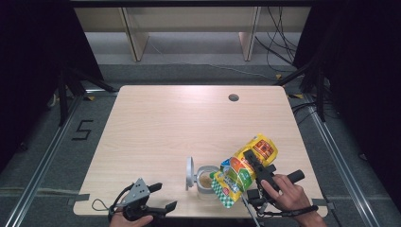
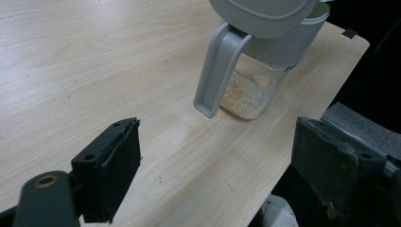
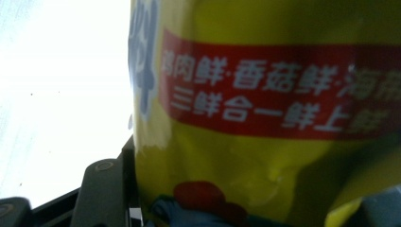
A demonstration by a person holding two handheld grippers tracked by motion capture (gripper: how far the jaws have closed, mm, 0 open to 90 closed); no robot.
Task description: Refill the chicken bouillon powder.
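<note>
Wooden table (image 1: 189, 123): right gripper (image 1: 257, 171) clamps a yellow seasoning bag (image 1: 243, 169) tilted over a lidded jar (image 1: 206, 180); left gripper (image 1: 161, 196) rests open nearby

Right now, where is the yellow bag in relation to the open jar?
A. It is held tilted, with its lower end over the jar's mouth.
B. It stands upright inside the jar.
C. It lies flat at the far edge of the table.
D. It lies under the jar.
A: in the high view the right hand-held gripper holds the yellow bag tilted, its lower end at the open jar.
</note>
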